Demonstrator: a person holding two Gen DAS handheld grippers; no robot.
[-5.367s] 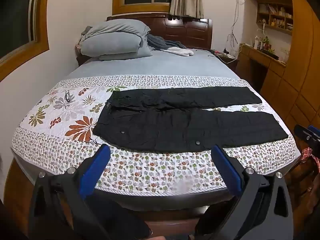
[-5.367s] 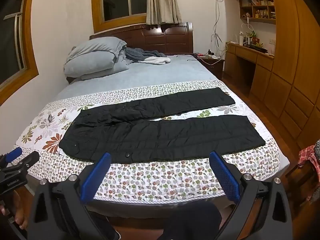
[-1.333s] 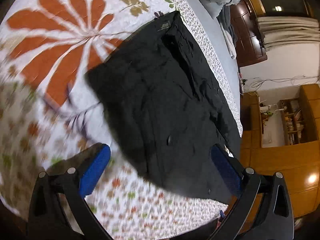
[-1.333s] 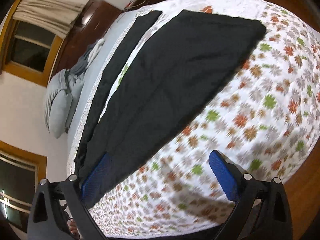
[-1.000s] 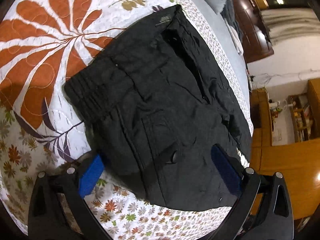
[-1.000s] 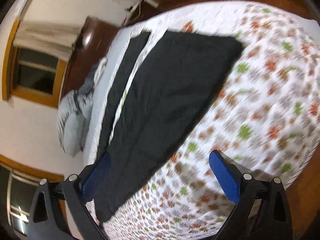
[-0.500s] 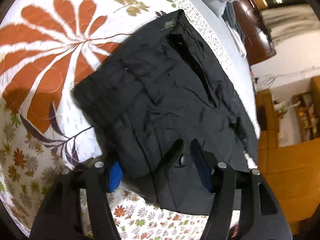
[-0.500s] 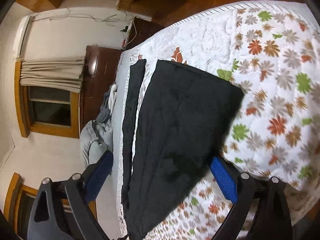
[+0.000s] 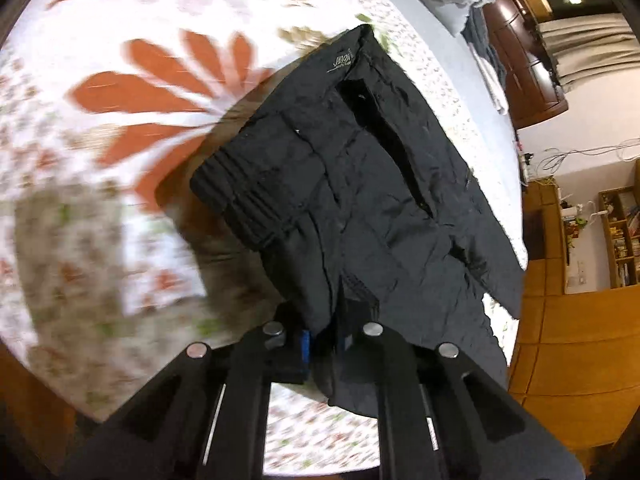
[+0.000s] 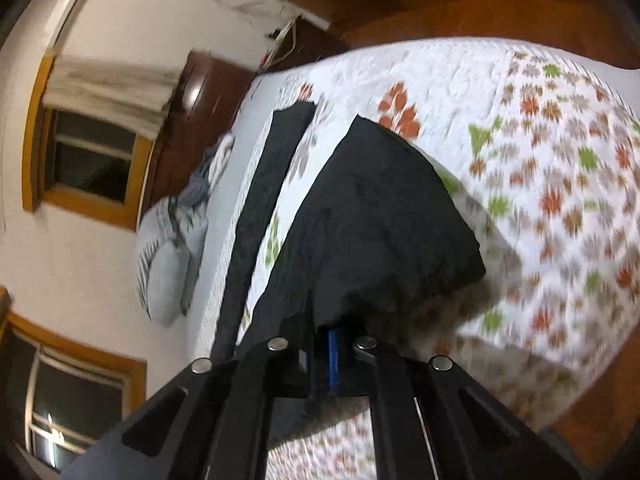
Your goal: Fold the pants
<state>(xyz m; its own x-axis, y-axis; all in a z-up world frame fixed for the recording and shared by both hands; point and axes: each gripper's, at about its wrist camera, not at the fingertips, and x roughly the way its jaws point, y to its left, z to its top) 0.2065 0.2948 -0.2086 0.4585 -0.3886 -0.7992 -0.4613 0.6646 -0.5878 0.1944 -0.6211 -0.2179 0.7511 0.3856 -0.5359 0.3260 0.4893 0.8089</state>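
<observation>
Black pants lie across a floral quilt on the bed. My left gripper is shut on the near edge of the pants at the waist end, and the ribbed waistband corner is lifted off the quilt. My right gripper is shut on the near edge of the near pant leg close to its hem, and that hem is raised. The far leg lies flat on the quilt.
Grey pillows and a dark wooden headboard are at the bed's head. Wooden cabinets and shelves stand beside the bed. The wooden floor lies beyond the quilt's edge.
Both grippers came down onto the near edge of the pants, closed on the cloth, and have lifted the waist corner and the leg hem off the quilt.
</observation>
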